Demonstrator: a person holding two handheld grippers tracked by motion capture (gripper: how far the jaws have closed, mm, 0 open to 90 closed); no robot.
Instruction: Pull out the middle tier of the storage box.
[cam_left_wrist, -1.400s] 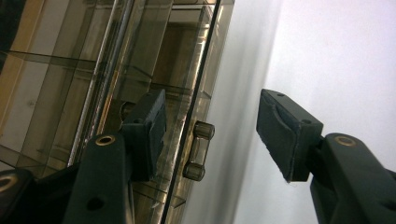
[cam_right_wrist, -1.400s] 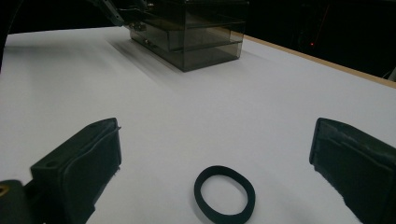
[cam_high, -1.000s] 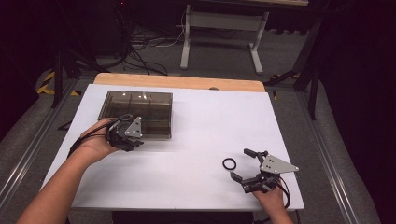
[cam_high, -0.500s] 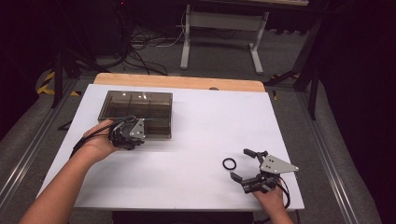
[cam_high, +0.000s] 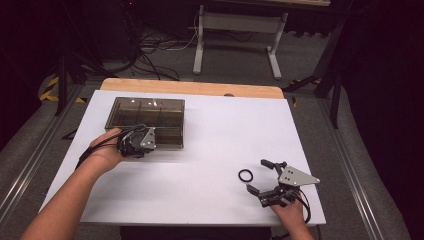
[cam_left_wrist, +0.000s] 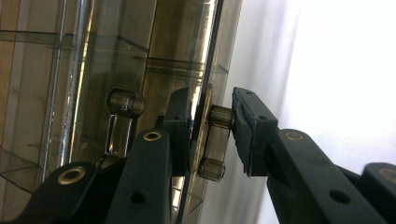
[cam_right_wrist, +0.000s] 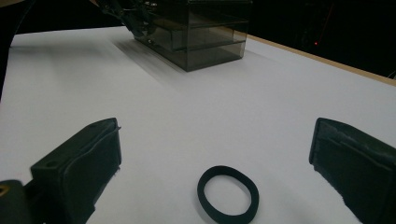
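Observation:
A smoked clear plastic drawer box (cam_high: 145, 117) stands at the table's far left. My left gripper (cam_high: 150, 143) lies against its front. In the left gripper view its jaws (cam_left_wrist: 212, 128) have just been closing on a small drawer knob (cam_left_wrist: 220, 116), and both pads now touch it. A second knob (cam_left_wrist: 123, 101) sits farther along the front. A black rubber ring (cam_high: 245, 175) lies flat near the front right. My right gripper (cam_high: 256, 175) rests on the table, open, with the ring (cam_right_wrist: 228, 193) just ahead of its two pads (cam_right_wrist: 93, 154), untouched.
The white table top (cam_high: 215, 145) ends in a wooden strip (cam_high: 190, 87) at the far edge. Beyond it on the dark floor are cables and a white stand (cam_high: 237, 22). In the right gripper view the box (cam_right_wrist: 201, 32) stands far off with the left hand beside it.
The left gripper's jaws have narrowed at the front of the box. Neither hand has shifted, and the ring and right gripper lie as before.

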